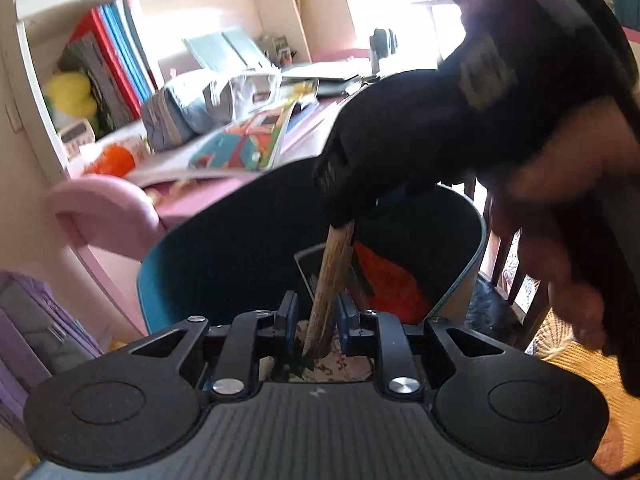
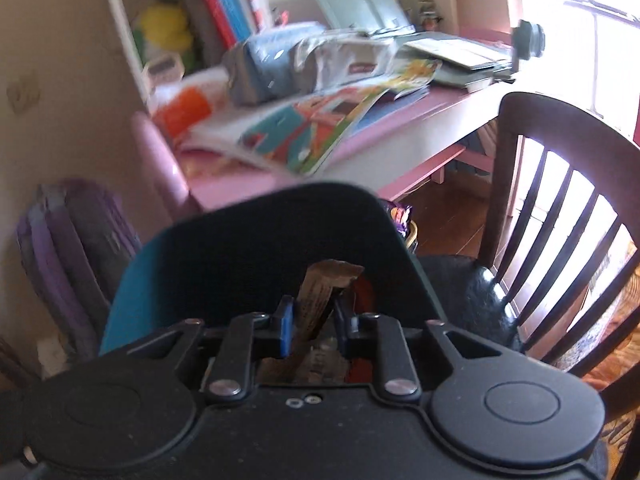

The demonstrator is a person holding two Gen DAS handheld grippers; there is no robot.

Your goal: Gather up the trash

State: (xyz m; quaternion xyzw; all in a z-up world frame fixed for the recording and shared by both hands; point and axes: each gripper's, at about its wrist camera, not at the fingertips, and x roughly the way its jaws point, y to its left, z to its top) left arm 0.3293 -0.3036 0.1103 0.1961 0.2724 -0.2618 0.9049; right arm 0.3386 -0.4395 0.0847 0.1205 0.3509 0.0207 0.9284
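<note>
The right gripper (image 2: 312, 320) holds a tan paper scrap (image 2: 320, 292) between its blue pads at lower centre, over the dark bin (image 2: 256, 240). The left gripper (image 1: 318, 314) is closed down; whether its pads press the scrap (image 1: 330, 280) cannot be told. The pink desk (image 2: 400, 136) lies beyond, upper centre.

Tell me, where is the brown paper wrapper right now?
In both wrist views the brown paper wrapper hangs between the right tongs over the dark teal bin, in front of the pink desk.

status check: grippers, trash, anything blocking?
Left gripper shut on bin rim. Right gripper over bin, brown wrapper between jaws, grip unclear. Orange trash inside. No obstruction.
</note>
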